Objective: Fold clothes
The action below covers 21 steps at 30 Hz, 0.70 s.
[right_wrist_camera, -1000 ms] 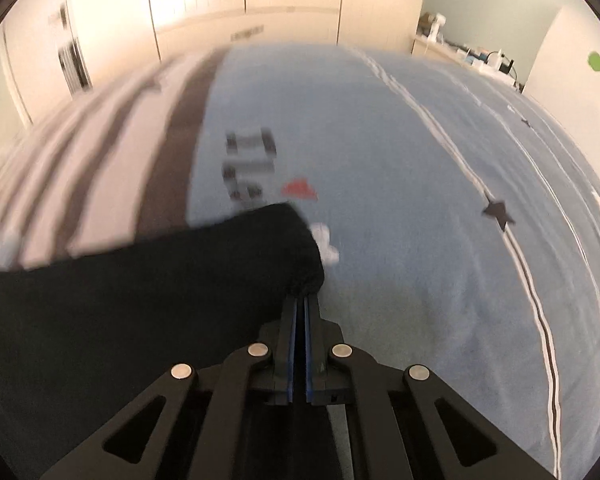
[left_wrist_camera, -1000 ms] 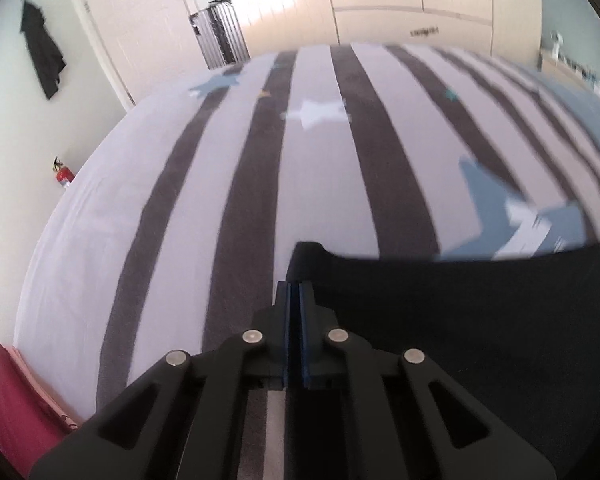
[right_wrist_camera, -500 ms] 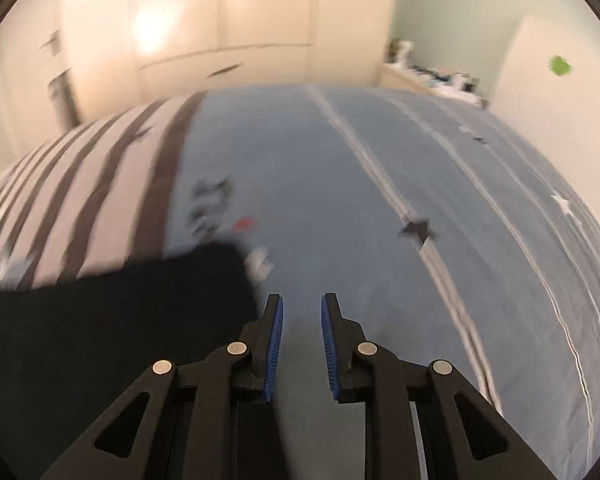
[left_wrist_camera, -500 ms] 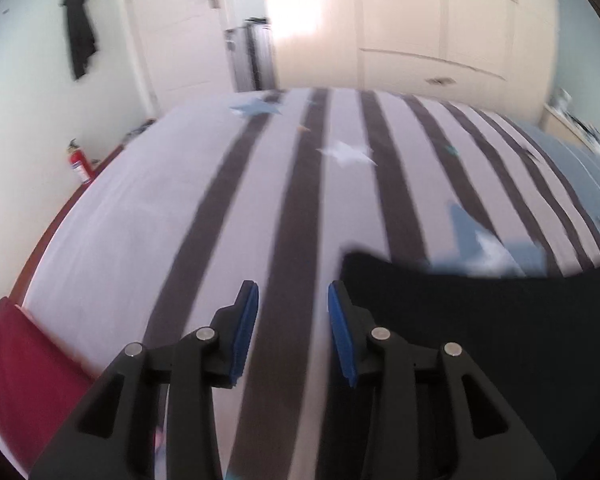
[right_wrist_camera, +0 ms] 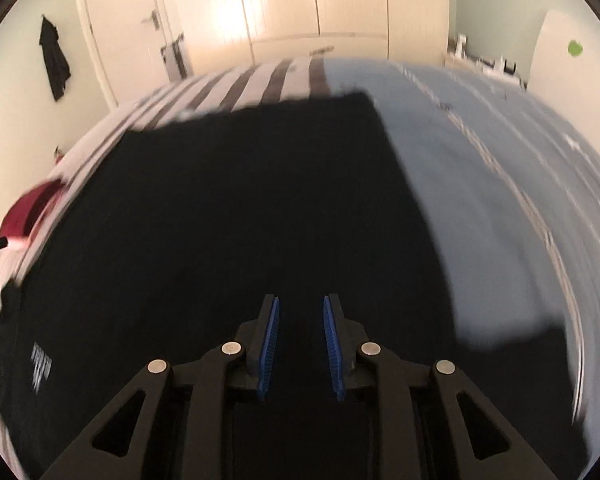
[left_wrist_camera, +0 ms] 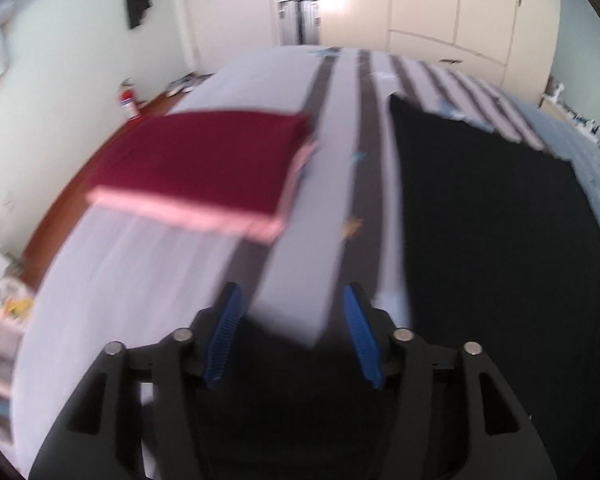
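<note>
**A:** Start with what's nearest you. Your left gripper (left_wrist_camera: 292, 336) has its jaws opening with nothing between them, only striped bedcover (left_wrist_camera: 332, 184) showing in the gap. Your right gripper (right_wrist_camera: 300, 348) is also parting, empty, and hangs over the black garment (right_wrist_camera: 228, 220).

**B:** And where does that garment lie?

**A:** Spread flat on the bed, straddling the striped half and the plain blue half (right_wrist_camera: 500, 168), with its far edge reaching toward the wardrobe end. From your left wrist it sits just beside the gripper on the right.

**B:** How will it handle?

**A:** I'd judge it soft, light and limp: it will drape and sag wherever you don't support it, and a one-point pinch will bunch it. Take it at two corners or along one edge, one gripper each, so the fold stays square.

**B:** Anything further off?

**A:** A folded dark red piece (left_wrist_camera: 204, 164) rests on pink ones, well apart to the left.
</note>
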### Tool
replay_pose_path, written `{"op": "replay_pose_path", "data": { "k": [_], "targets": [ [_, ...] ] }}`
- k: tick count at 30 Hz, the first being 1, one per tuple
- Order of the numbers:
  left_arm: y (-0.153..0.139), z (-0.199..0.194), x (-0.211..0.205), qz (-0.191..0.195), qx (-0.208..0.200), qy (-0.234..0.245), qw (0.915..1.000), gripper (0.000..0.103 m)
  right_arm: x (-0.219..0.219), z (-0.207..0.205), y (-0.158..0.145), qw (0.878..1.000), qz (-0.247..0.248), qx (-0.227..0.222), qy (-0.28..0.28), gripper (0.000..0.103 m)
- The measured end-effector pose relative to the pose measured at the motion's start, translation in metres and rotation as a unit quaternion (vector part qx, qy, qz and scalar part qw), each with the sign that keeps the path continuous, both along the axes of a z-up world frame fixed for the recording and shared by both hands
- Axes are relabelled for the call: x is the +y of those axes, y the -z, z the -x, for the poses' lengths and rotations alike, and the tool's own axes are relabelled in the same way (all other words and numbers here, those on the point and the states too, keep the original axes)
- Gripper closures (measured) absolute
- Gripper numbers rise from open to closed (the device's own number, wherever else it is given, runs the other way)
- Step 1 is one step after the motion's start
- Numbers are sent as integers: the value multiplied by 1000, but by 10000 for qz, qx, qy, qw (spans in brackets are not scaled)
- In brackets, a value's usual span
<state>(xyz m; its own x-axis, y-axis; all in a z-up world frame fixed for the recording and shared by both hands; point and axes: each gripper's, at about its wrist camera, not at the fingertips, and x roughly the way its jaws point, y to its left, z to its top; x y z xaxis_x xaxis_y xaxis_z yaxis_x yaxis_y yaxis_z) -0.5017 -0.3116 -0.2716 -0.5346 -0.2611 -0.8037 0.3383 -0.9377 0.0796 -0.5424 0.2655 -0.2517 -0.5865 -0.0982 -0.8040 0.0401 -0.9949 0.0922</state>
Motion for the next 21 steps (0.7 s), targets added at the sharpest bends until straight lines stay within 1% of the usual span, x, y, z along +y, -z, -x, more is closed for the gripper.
{"op": "replay_pose_path", "data": {
  "k": [3,5,7,9,11,13,16,17,19,20,21],
  "targets": [
    [14,-50,-21,44,-253,-428,9988,47,-22,-43,10,9993,195,-320,39,81],
    [19,-83,-39,56,-316,-702,9970,47,-38,-64,16,9982,285,-533,-9,81],
    [27,-104,-57,-81,-336,-901,9953,47,-56,-80,20,9977,255,-613,-111,81],
    [41,-115,-75,-404,-354,-980,9937,47,-74,-88,23,9967,319,-689,-289,81],
    [53,-123,-89,-525,-337,-1016,9929,47,-91,-92,27,9957,363,-740,-421,81],
    [63,-125,-99,-730,-246,-1018,9918,47,-109,-96,29,9950,356,-763,-530,81],
    [66,-121,-106,-1112,73,-893,9898,47,-125,-97,30,9949,377,-745,-575,81],
    [68,-118,-106,-1157,133,-839,9896,47,-130,-98,29,9949,385,-733,-579,81],
    [75,-112,-106,-1164,102,-765,9902,47,-139,-102,29,9950,362,-720,-587,81],
    [80,-110,-107,-1257,75,-722,9894,47,-143,-104,29,9951,343,-720,-590,81],
    [84,-109,-107,-1305,51,-673,9891,50,-146,-104,30,9951,327,-723,-594,81]
  ]
}}
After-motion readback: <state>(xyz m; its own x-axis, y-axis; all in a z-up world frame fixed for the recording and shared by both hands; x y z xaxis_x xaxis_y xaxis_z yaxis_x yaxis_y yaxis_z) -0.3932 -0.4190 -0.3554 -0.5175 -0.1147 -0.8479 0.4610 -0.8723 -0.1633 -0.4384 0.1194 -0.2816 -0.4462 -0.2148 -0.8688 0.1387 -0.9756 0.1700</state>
